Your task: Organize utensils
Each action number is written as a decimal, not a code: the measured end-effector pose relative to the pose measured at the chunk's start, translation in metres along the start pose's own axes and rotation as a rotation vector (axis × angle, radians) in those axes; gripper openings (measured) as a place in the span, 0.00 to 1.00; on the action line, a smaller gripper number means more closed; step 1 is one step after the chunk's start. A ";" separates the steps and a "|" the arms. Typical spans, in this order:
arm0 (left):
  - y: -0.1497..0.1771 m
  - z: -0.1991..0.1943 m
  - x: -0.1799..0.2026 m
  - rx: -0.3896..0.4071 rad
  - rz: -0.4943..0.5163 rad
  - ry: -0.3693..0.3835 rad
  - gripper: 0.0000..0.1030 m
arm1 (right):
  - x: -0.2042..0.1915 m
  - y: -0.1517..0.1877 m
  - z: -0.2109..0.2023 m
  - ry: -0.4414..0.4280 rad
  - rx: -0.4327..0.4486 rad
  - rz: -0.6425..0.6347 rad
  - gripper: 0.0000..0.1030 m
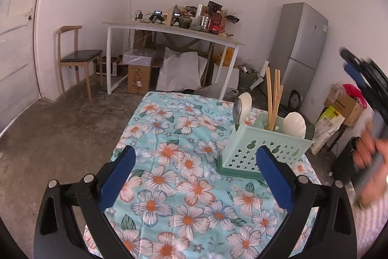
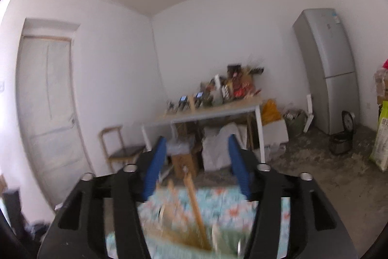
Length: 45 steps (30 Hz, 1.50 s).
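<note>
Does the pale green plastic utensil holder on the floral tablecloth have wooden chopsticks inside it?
Yes, several wooden chopsticks stand upright in the pale green plastic utensil holder, beside white spoons.

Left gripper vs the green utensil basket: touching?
Apart. Left wrist view: the left gripper is open over the floral tablecloth; the green utensil basket stands beyond its fingertips, though one fingertip overlaps it in the image.

**Room: bare walls, cluttered far desk**

White walls, rough concrete floor [image 1: 60, 128]. White-legged desk [image 1: 169, 30] against the far wall, heaped with clutter; boxes [image 1: 138, 75] beneath it. Wooden chair [image 1: 77, 60] left of the desk, door [image 2: 48, 101] beyond; grey fridge [image 1: 300, 45] right.
</note>
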State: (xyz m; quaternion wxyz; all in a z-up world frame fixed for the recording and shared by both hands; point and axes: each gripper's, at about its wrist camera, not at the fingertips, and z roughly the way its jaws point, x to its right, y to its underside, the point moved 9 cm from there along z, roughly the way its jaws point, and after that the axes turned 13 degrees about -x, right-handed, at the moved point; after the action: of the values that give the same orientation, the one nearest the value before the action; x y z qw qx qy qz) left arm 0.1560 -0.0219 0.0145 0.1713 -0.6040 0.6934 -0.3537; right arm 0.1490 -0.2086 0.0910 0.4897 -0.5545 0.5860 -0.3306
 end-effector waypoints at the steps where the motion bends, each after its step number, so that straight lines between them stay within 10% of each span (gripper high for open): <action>1: 0.001 -0.001 0.003 -0.007 0.004 -0.011 0.95 | -0.004 0.013 -0.003 -0.001 -0.048 -0.024 0.68; 13: 0.024 -0.008 0.025 -0.055 0.066 -0.245 0.95 | 0.006 0.114 -0.012 0.193 -0.407 0.001 0.92; 30: 0.027 -0.002 0.034 -0.084 0.062 -0.341 0.95 | 0.033 0.154 -0.041 0.473 -0.472 0.085 0.92; 45: 0.026 0.012 0.001 -0.138 -0.027 -0.436 0.95 | 0.039 0.148 -0.025 0.500 -0.485 0.061 0.92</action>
State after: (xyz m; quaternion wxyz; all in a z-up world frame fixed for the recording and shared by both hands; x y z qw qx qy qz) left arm 0.1453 -0.0262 -0.0119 0.2707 -0.6855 0.6544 -0.1689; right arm 0.0806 -0.2258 -0.0473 0.1949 -0.5388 0.7656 -0.2925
